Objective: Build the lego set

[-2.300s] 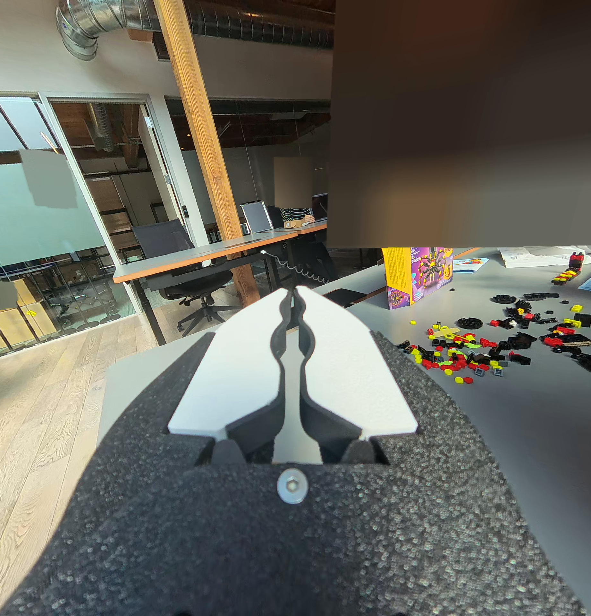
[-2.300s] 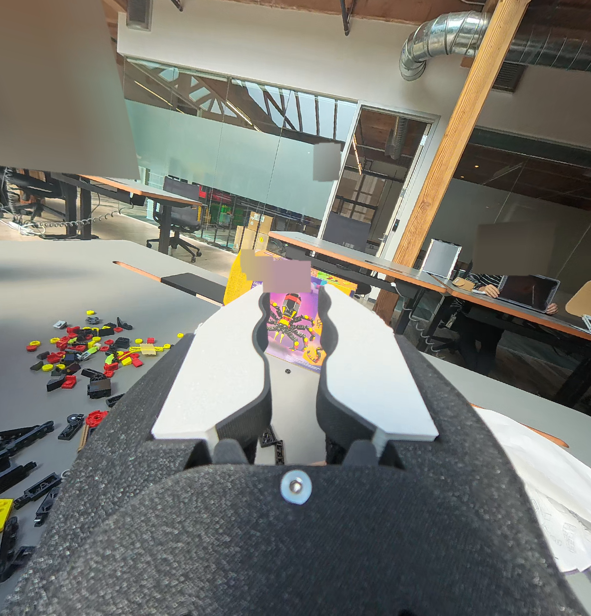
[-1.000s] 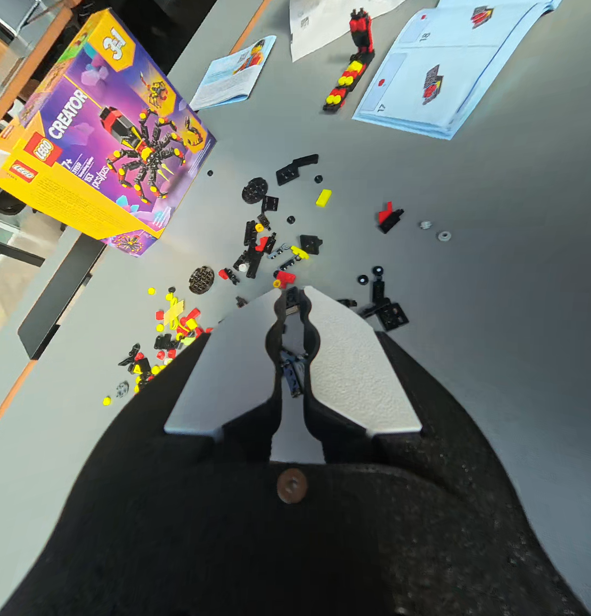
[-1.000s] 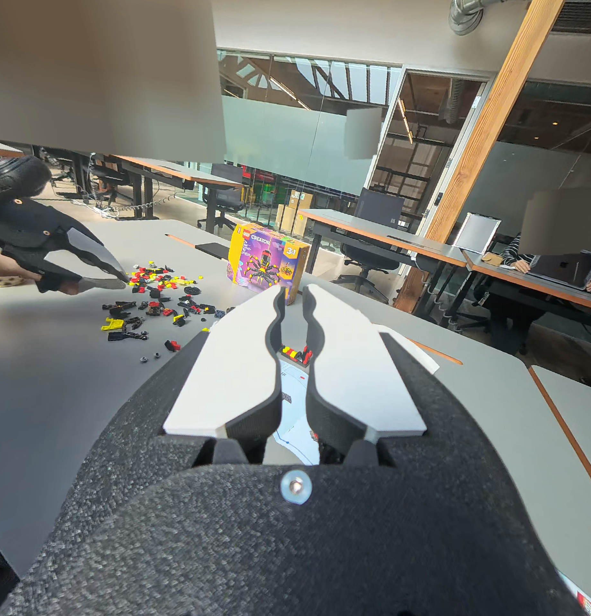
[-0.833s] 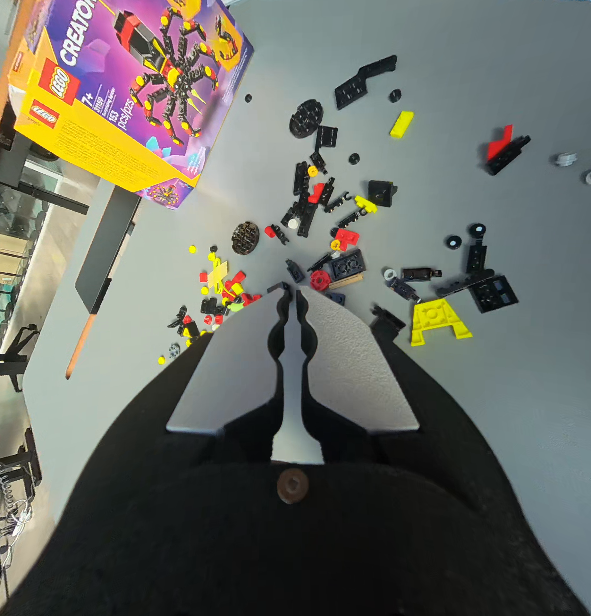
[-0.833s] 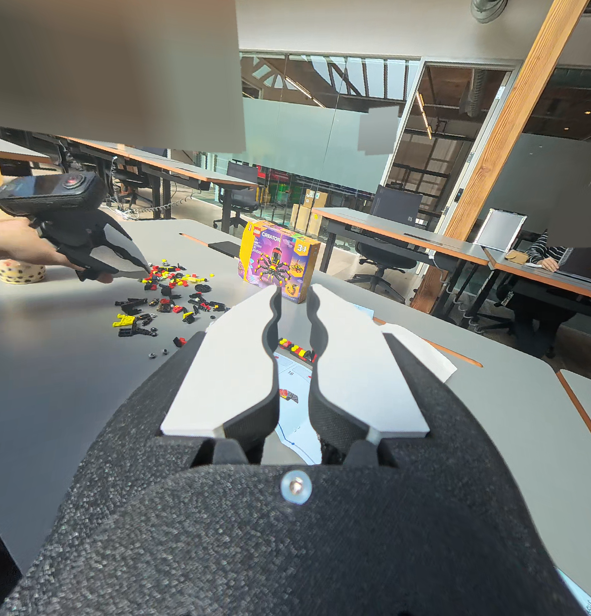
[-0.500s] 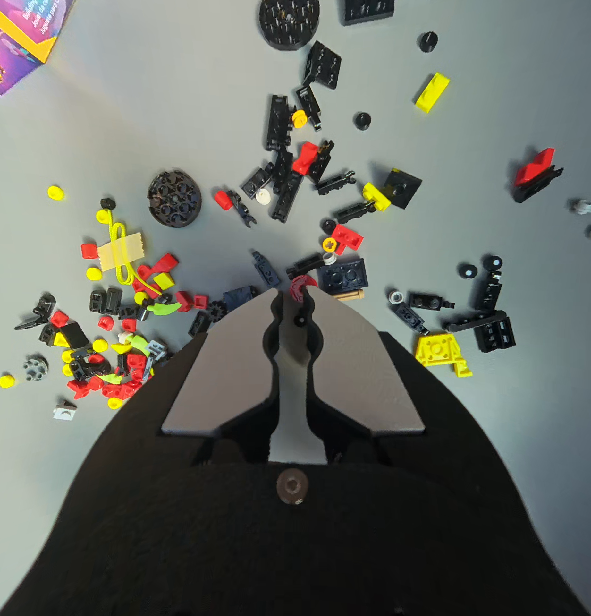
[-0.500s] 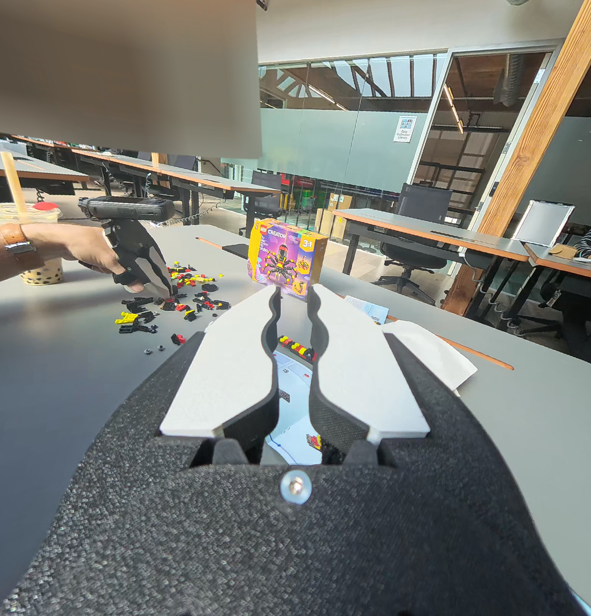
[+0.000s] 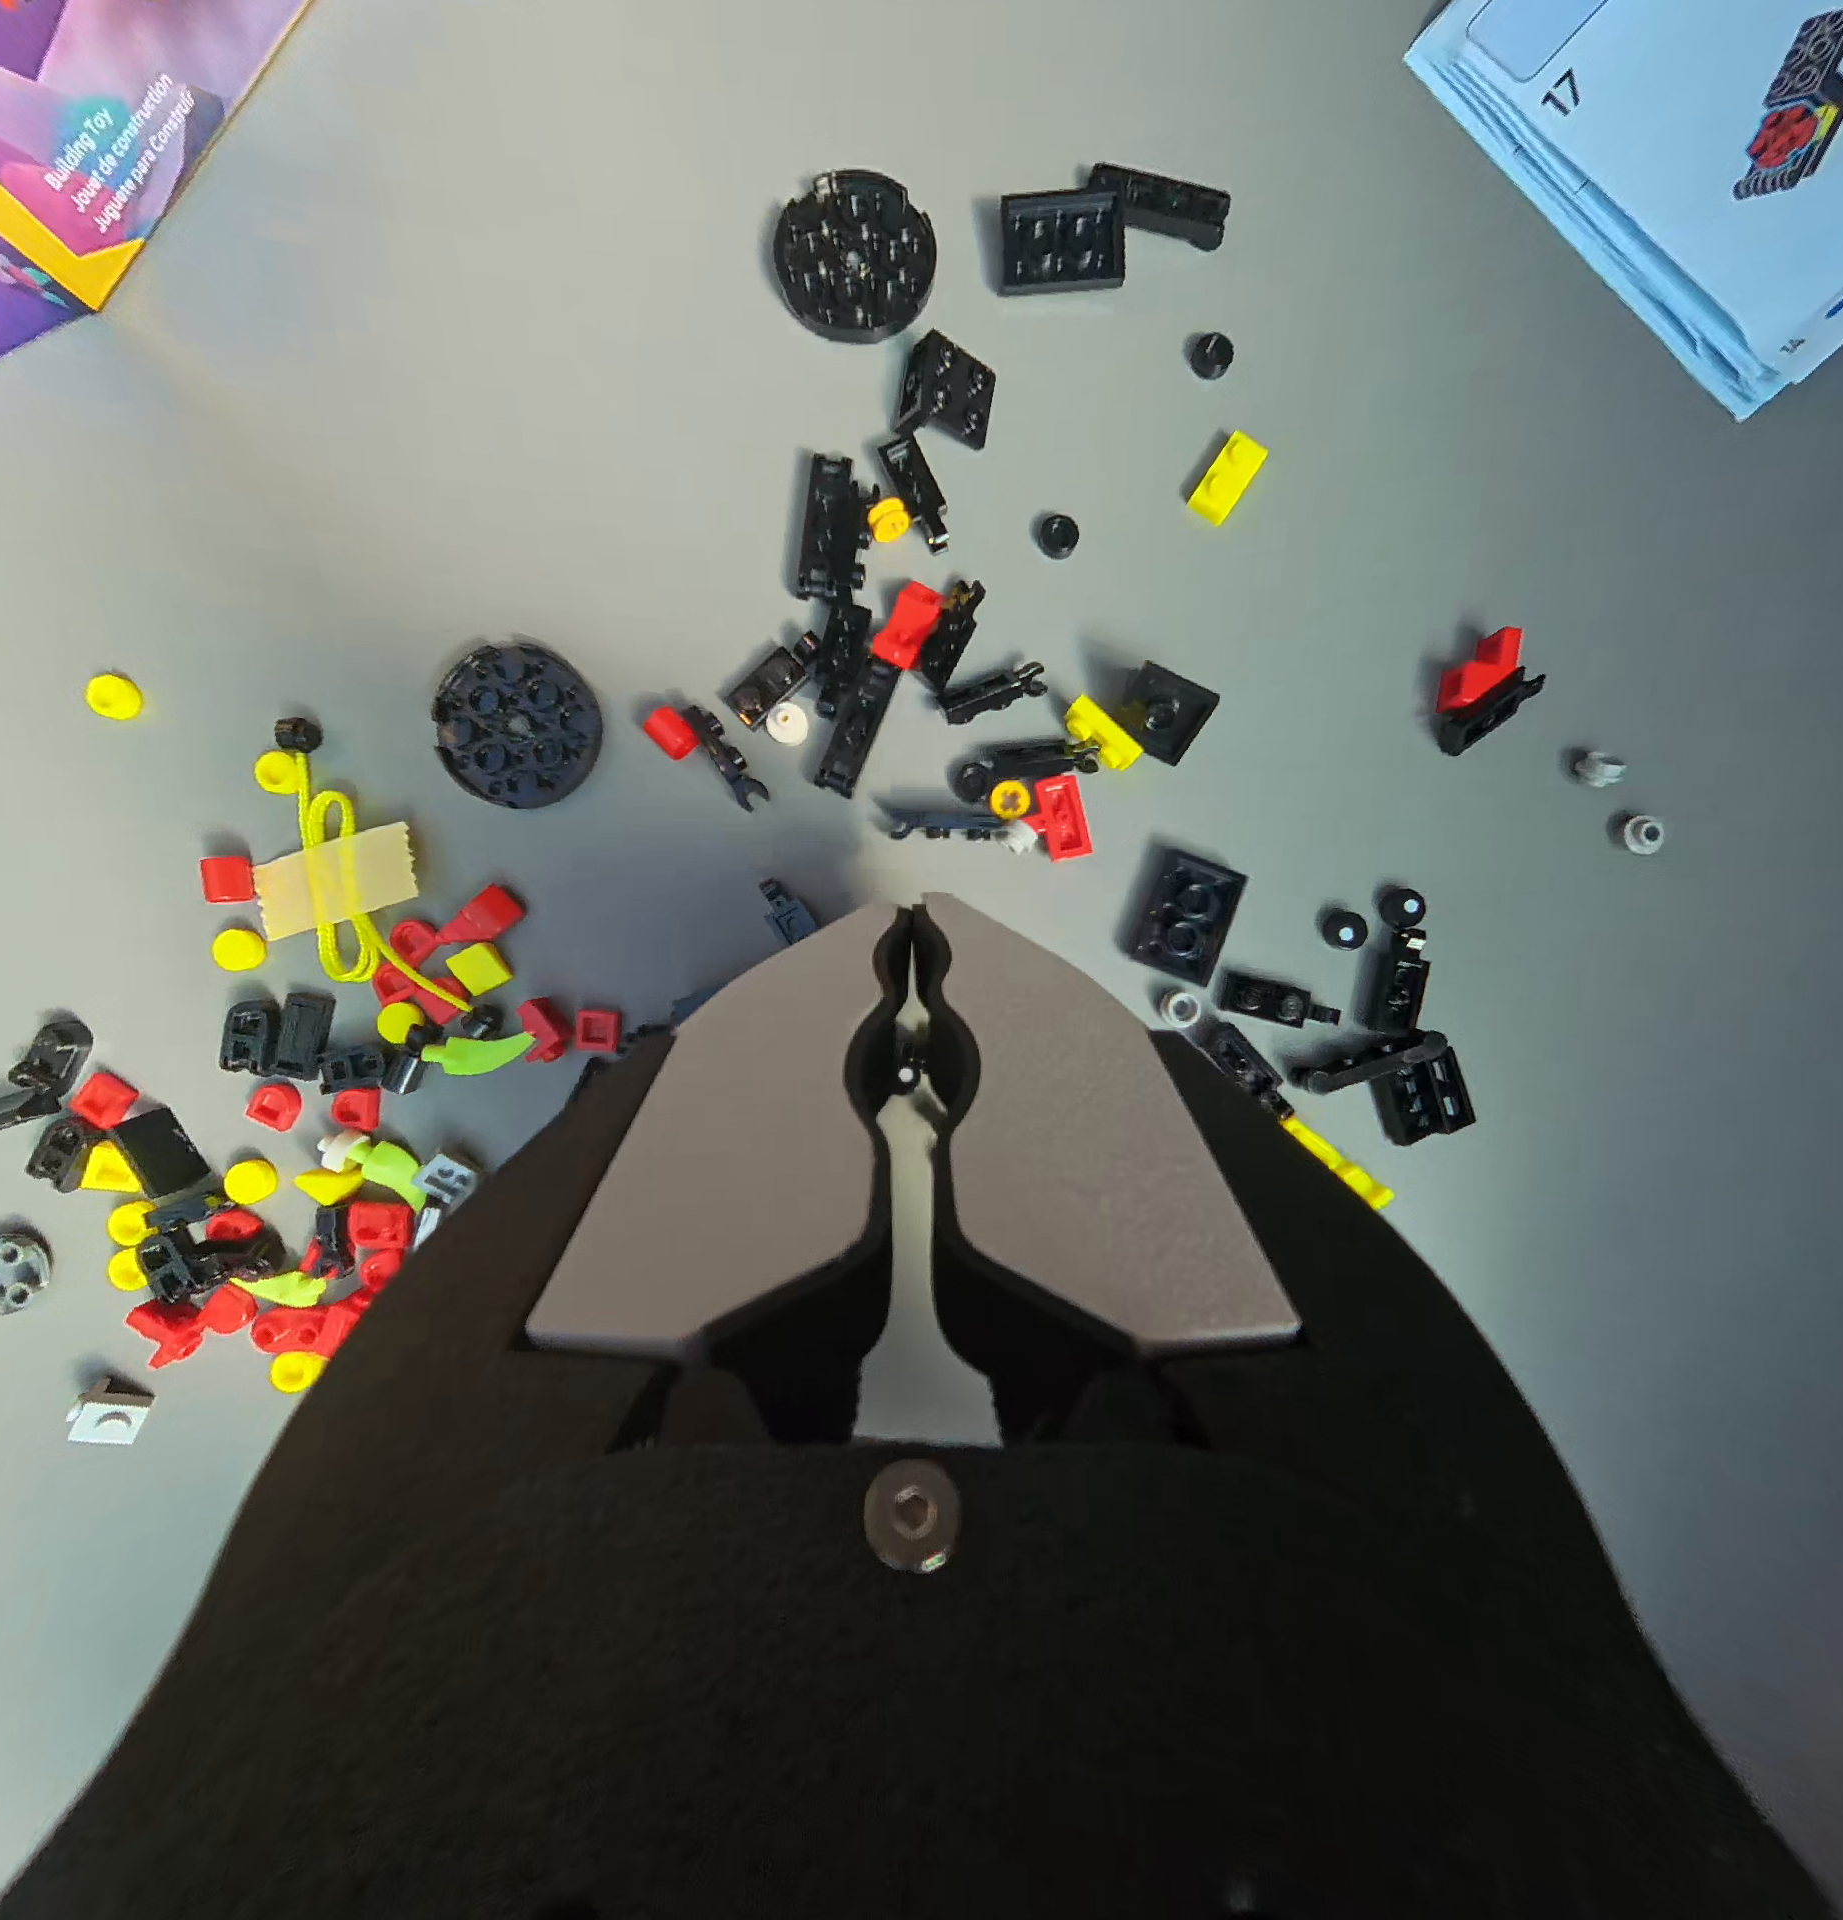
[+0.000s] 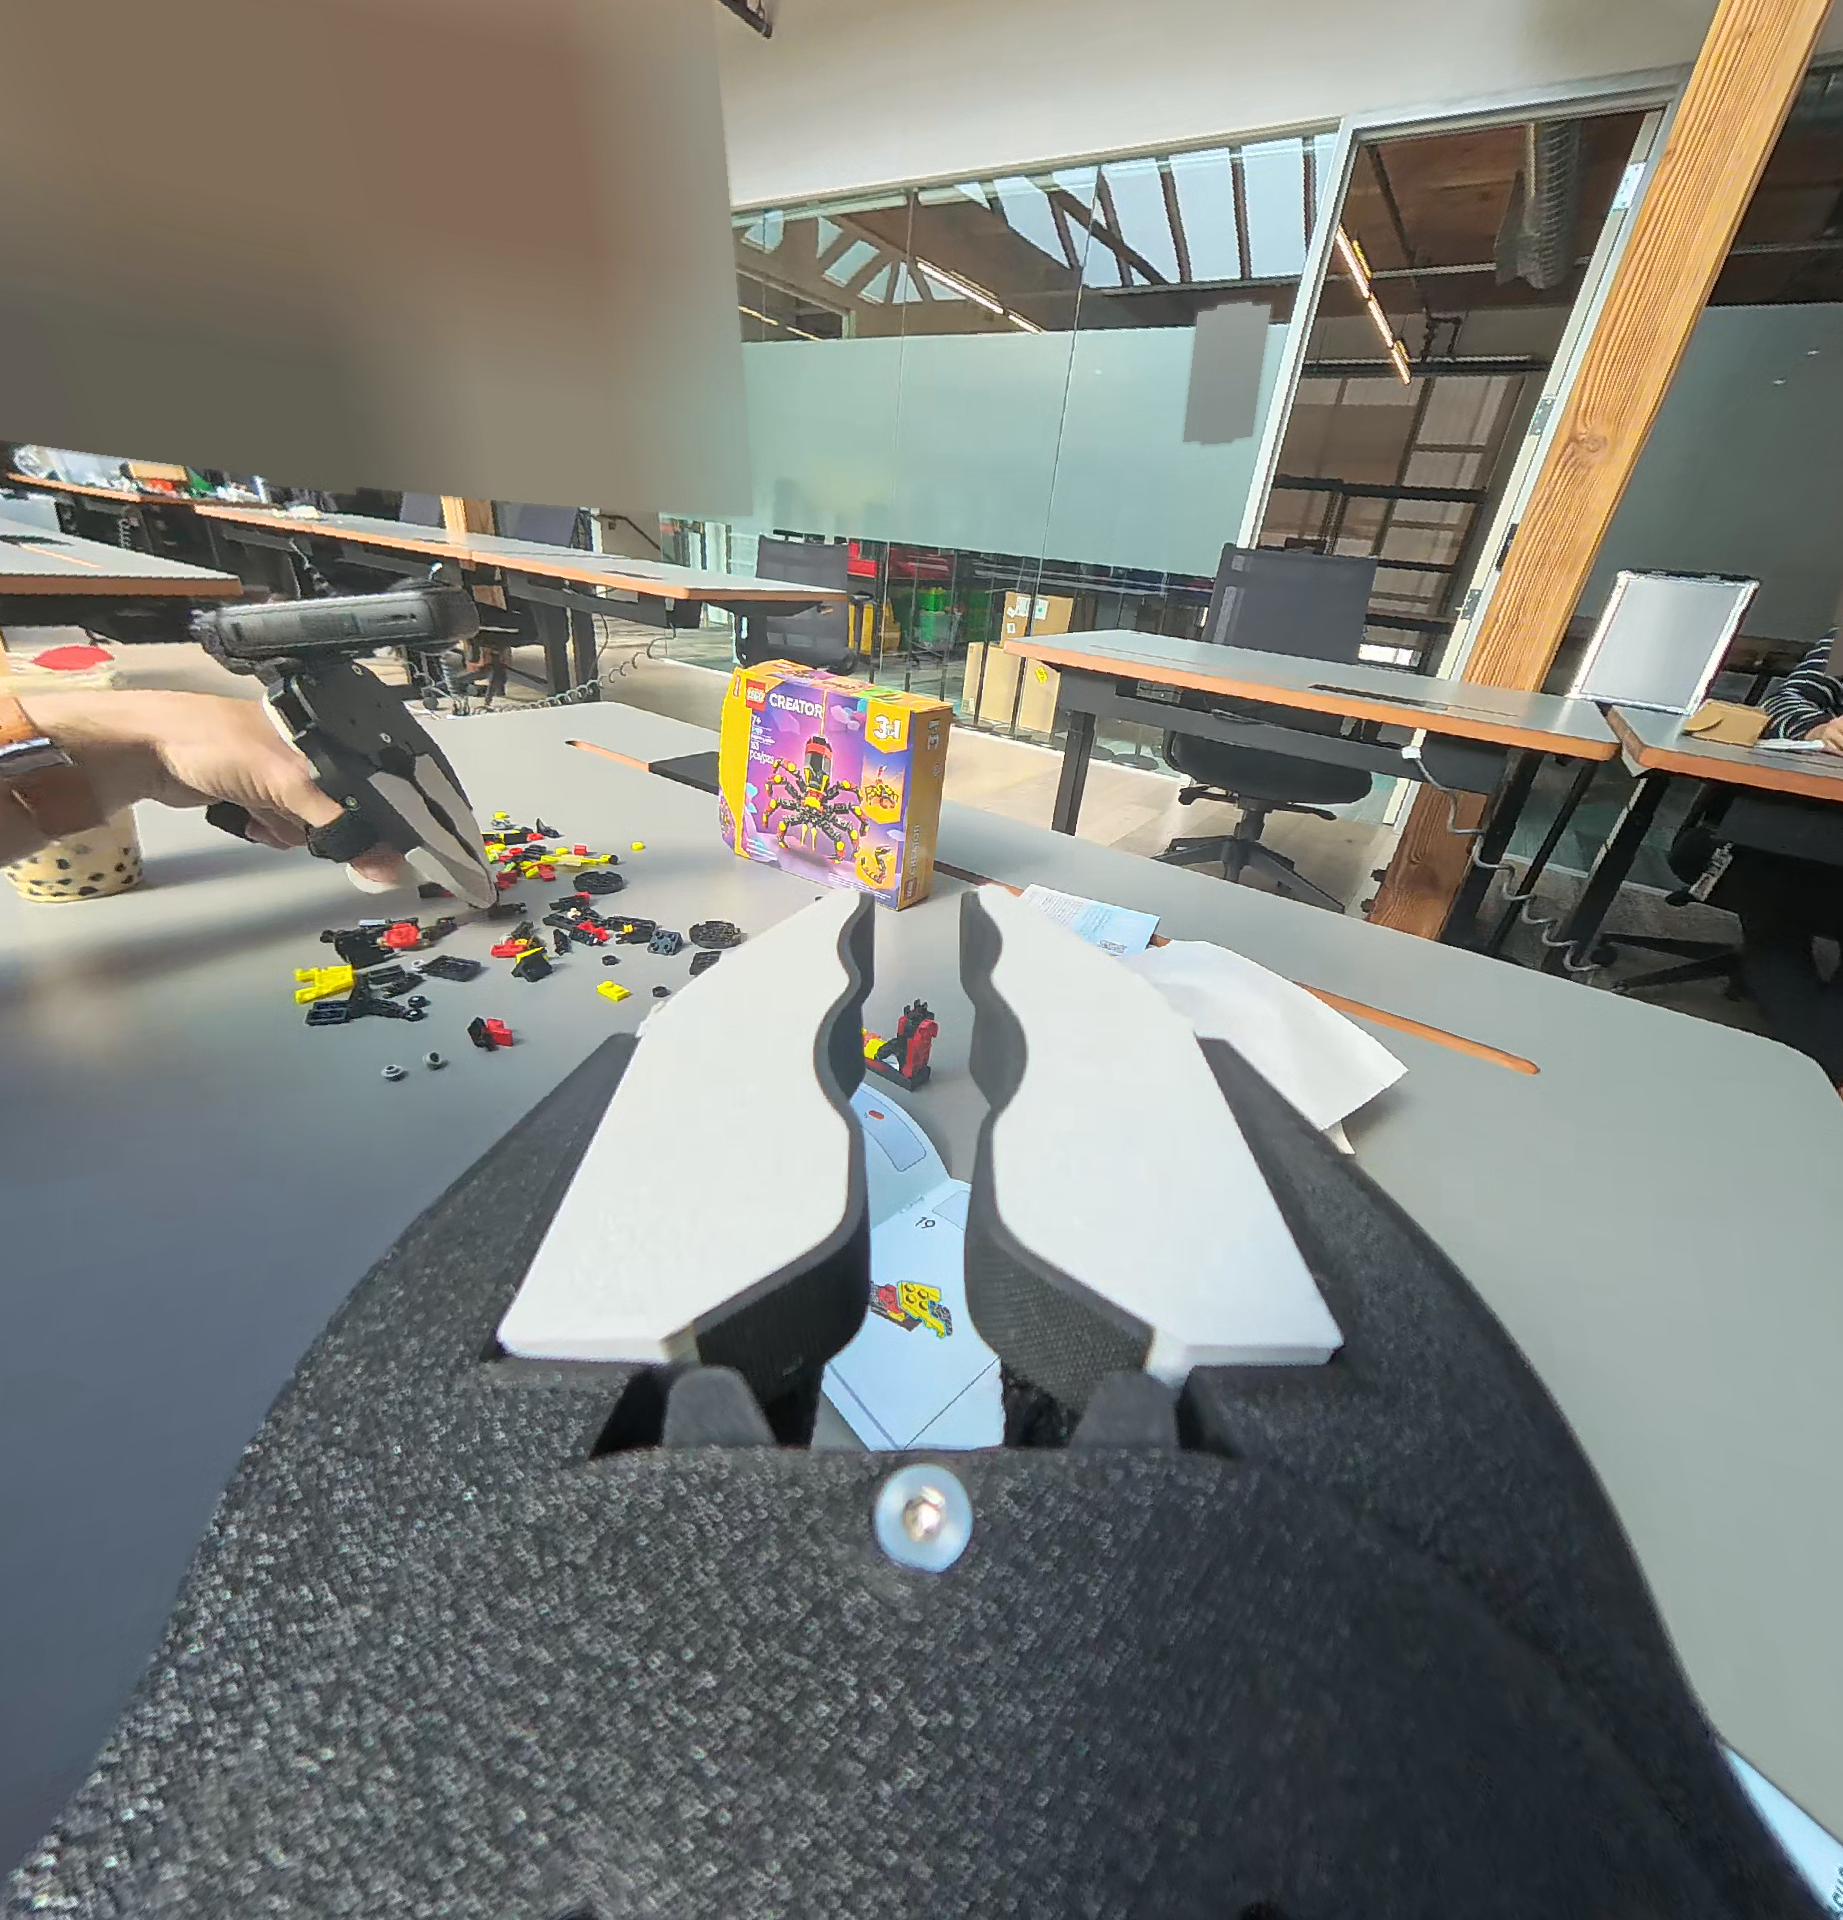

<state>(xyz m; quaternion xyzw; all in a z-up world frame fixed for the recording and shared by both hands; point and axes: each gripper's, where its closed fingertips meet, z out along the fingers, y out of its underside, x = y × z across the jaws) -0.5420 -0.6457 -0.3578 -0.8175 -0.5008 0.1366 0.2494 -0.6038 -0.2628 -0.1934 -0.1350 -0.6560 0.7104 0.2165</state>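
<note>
Loose black, red and yellow lego pieces (image 9: pixel 896 644) lie scattered on the grey table (image 9: pixel 481 416). My left gripper (image 9: pixel 912 914) points straight down into the pile with its tips shut at the table. A small black piece (image 9: pixel 904 1070) shows in the hollow between its fingers; I cannot tell if it is gripped. The right wrist view shows this gripper (image 10: pixel 470 883) held by a hand (image 10: pixel 200 764) at the pile (image 10: pixel 543 935). My right gripper (image 10: pixel 912 904) is open and empty above the instruction booklet (image 10: pixel 896 1340), with a small red, black and yellow partial build (image 10: pixel 912 1034) beyond its fingers.
The purple and yellow lego box (image 10: pixel 834 779) stands behind the pile; its corner shows in the left wrist view (image 9: pixel 55 156). The blue booklet (image 9: pixel 1675 156) lies at the top right there. White paper (image 10: pixel 1260 1008) lies right of the build. A drink cup (image 10: pixel 70 862) stands far left. Some 45 cm of space lies between my two pairs of fingers.
My left gripper swung down from facing the room to pointing at the pile, lowered to the table and closed its tips. My right gripper tilted down a little and stayed open.
</note>
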